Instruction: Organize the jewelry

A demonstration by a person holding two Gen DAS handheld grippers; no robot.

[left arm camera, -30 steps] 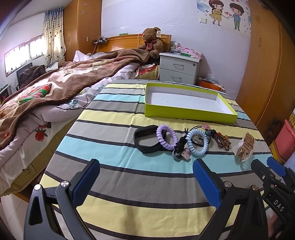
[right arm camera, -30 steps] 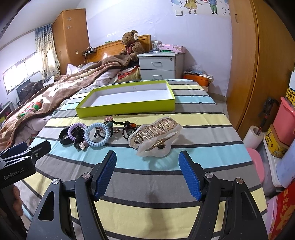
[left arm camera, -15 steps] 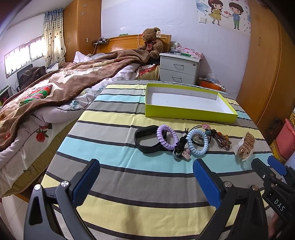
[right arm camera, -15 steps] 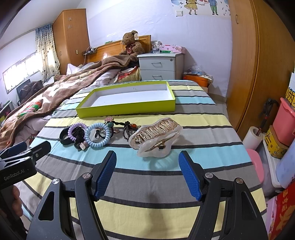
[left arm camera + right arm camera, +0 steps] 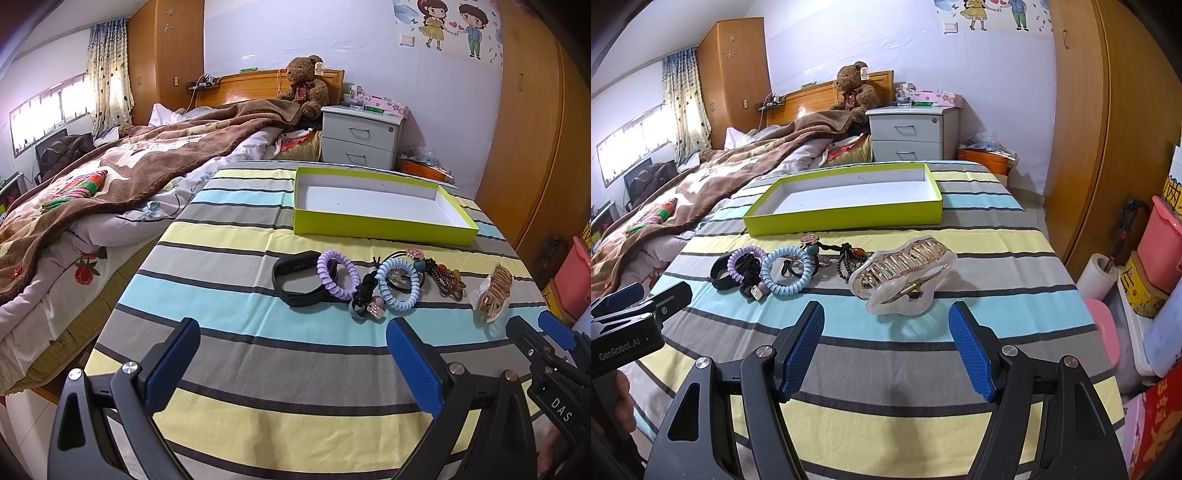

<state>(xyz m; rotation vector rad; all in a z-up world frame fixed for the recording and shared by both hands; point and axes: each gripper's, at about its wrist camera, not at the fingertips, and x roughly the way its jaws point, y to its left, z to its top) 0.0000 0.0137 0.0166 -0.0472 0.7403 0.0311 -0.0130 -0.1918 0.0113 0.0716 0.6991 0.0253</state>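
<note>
The lime-green box (image 5: 846, 218) sits toward the far side of the striped bench (image 5: 923, 369) and shows only its bare white floor; nothing lies in it. All the jewelry lies in a loose row on the cloth in front of the box, apart from it: a black band (image 5: 295, 277) at the left, a purple coil tie (image 5: 338, 275) overlapping it, a black tie with charms (image 5: 365, 301), a light blue coil tie (image 5: 400, 284), a beaded dark piece (image 5: 447, 278), and, set a little apart at the right, a large pearly claw clip (image 5: 905, 275). The left tool (image 5: 291, 363) hovers over the near stripes with its blue pads spread wide, holding nothing. The right tool (image 5: 886, 345) is likewise wide open and empty, just short of the claw clip. A bed (image 5: 92, 192) adjoins the bench's left side.
</note>
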